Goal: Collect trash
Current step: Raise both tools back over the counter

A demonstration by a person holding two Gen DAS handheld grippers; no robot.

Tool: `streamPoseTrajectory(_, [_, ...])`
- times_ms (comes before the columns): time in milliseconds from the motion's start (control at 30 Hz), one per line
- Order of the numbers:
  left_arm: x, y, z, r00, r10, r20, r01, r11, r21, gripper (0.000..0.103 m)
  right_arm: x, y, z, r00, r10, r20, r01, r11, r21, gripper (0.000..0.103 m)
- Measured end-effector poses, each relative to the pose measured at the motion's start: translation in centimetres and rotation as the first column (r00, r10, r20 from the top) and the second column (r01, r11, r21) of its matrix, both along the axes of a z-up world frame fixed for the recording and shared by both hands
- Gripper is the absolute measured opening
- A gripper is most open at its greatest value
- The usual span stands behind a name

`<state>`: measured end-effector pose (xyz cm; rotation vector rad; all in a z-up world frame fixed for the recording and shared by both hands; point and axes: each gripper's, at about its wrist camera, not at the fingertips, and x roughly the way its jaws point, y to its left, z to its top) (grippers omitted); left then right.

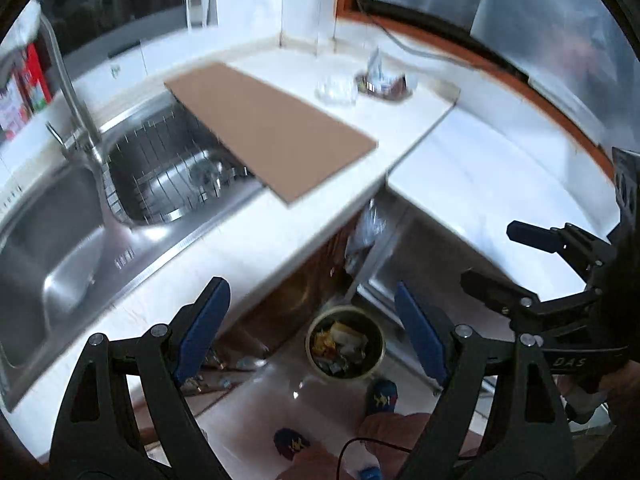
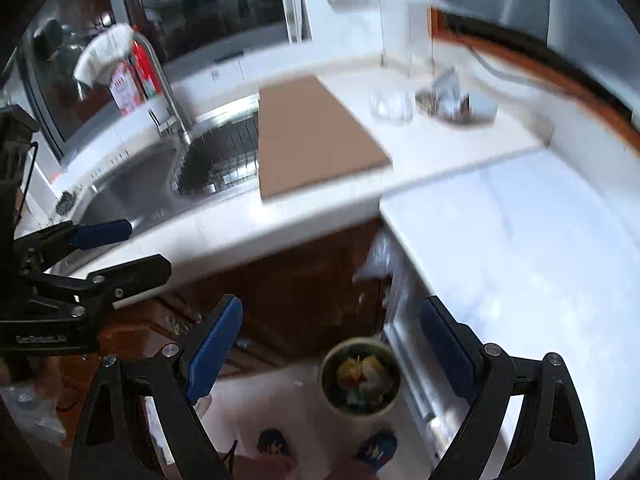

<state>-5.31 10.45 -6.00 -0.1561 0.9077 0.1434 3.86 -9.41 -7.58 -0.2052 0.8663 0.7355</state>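
In the left wrist view, the left gripper [image 1: 312, 332] fills the foreground with its blue-padded fingers [image 1: 202, 328] spread wide and nothing between them. Below the gap, on the floor, stands a round trash bin [image 1: 345, 343] holding yellow and white wrappers, just in front of the person's feet in dark blue slippers [image 1: 382, 396]. The right gripper [image 1: 496, 256] reaches in from the right, released too. Up on the table [image 1: 248, 240], a brown cardboard sheet [image 1: 268, 128] partly covers the right basin of the steel sink [image 1: 56, 240]. Near the table's far right corner sit a clear crumpled plastic piece [image 1: 336, 90] and a small tray of wrappers [image 1: 386, 86].

In the right wrist view, the right gripper [image 2: 332, 344] is empty, jaws apart, above the trash bin [image 2: 360, 384]. The left gripper [image 2: 140, 248] enters from the left, over the table's front edge.
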Motion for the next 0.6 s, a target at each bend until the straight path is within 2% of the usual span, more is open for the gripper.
streamPoseTrajectory(167, [0.8, -0.6, 4.7, 0.998, 0.001, 0.071, -0.005, 0.999, 0.054, 0.082, 1.5, -0.6, 4.6, 0.998, 0.005, 0.059, -0.007, 0.999, 0.034, 0.092])
streamPoseTrajectory(300, [1.8, -1.3, 7.2, 0.995, -0.009, 0.102, 0.000, 0.997, 0.082, 0.082, 3.0, -1.2, 6.7, 0.994, 0.012, 0.105, -0.018, 0.999, 0.050, 0.092])
streamPoseTrajectory(433, [3.6, -1.8, 8.5, 0.993, -0.018, 0.116, 0.006, 0.995, 0.102, 0.082, 5.6, -1.7, 8.5, 0.991, 0.005, 0.135, -0.012, 0.999, 0.052, 0.092])
streamPoseTrajectory(600, [7.8, -2.5, 8.9, 0.994, -0.025, 0.106, 0.013, 0.993, 0.115, 0.082, 10.5, -2.3, 8.9, 0.993, -0.015, 0.119, 0.006, 0.997, 0.072, 0.092])
